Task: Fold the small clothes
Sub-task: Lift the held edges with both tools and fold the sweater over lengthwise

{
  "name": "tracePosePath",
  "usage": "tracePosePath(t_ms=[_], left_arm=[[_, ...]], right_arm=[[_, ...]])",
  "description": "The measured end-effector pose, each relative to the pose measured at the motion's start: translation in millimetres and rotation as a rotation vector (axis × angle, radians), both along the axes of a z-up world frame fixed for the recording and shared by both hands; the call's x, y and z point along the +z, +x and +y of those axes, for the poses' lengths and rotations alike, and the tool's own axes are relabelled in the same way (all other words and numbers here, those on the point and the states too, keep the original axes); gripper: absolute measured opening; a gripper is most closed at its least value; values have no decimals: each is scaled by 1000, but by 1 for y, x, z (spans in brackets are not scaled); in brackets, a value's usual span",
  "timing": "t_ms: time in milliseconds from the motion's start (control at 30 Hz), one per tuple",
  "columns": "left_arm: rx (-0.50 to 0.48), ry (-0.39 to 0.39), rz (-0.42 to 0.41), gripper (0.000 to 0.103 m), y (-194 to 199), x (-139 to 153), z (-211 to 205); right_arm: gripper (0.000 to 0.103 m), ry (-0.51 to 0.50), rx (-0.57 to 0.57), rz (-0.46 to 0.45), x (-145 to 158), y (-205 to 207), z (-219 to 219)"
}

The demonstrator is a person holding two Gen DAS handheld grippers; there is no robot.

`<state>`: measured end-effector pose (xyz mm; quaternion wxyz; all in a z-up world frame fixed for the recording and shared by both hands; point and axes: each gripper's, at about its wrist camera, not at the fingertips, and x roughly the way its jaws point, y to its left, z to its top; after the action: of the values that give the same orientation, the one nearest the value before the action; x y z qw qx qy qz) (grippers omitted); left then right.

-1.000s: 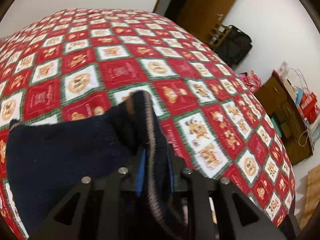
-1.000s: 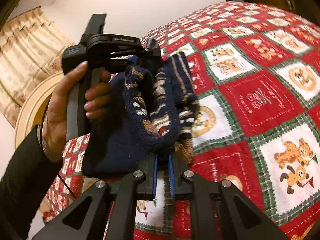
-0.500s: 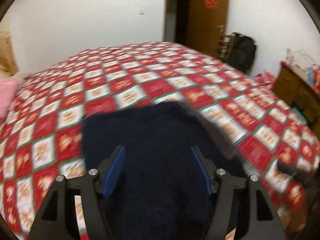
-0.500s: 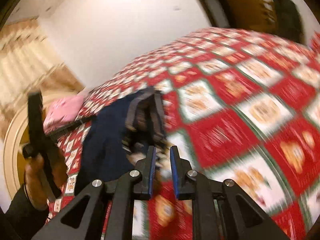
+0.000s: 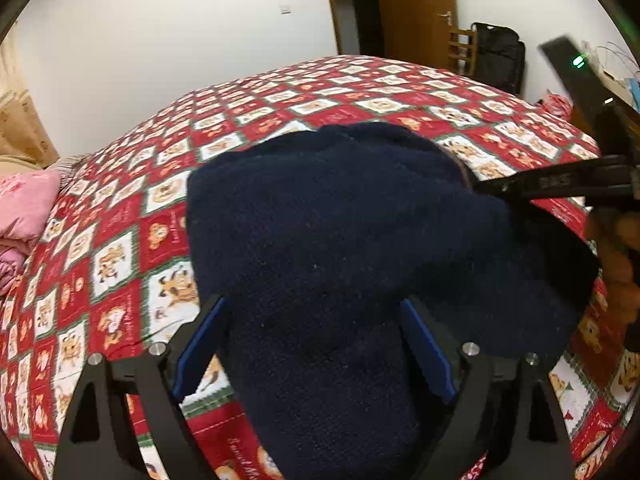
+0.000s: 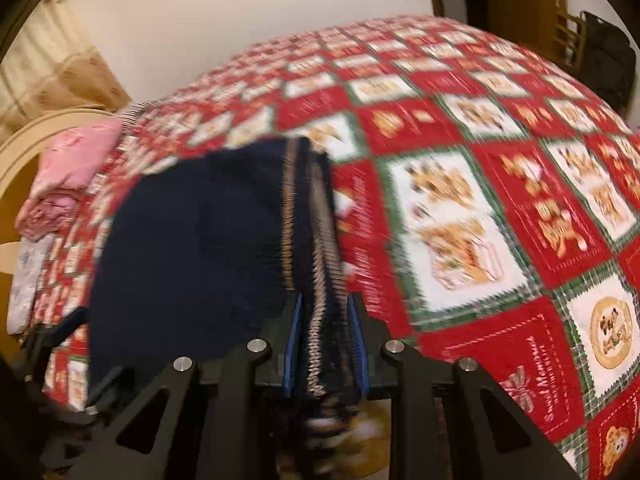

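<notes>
A small navy knitted sweater (image 5: 340, 240) with tan striped trim lies folded on the red patterned bedspread (image 5: 128, 248). My left gripper (image 5: 314, 344) is open, its blue pads wide apart over the near part of the sweater. My right gripper (image 6: 323, 340) is shut on the sweater's (image 6: 192, 248) striped edge, which runs up between the pads. The right gripper also shows in the left wrist view (image 5: 552, 188), reaching in from the right at the sweater's edge. The left gripper's fingers show dimly at the left edge of the right wrist view (image 6: 56, 332).
Pink folded bedding (image 5: 24, 216) lies at the bed's left side, also in the right wrist view (image 6: 72, 172). A wooden door (image 5: 416, 12) and a black bag (image 5: 500, 60) stand beyond the bed. A cream headboard (image 6: 24, 148) curves at the left.
My left gripper let go of the sweater and opened wide. The sweater went from held up to lying on the bed. My right gripper stayed shut on its striped edge.
</notes>
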<state>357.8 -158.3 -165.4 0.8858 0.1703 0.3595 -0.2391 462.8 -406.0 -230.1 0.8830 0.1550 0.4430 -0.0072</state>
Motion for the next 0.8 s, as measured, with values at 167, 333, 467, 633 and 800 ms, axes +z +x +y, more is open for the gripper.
tracePosePath(t_ms=[167, 333, 467, 633, 800], left_arm=[[-20, 7, 3, 100, -2, -4, -4], [-12, 5, 17, 101, 0, -5, -4], [-14, 10, 15, 103, -1, -8, -5], [-16, 20, 17, 103, -2, -8, -7], [-29, 26, 30, 103, -1, -7, -4]], right_arm=[[24, -60, 8, 12, -1, 1, 0], [27, -188, 22, -39, 37, 4, 5], [28, -228, 73, -150, 70, 14, 21], [33, -197, 254, -117, 65, 55, 67], [35, -330, 226, 31, 19, 94, 78]])
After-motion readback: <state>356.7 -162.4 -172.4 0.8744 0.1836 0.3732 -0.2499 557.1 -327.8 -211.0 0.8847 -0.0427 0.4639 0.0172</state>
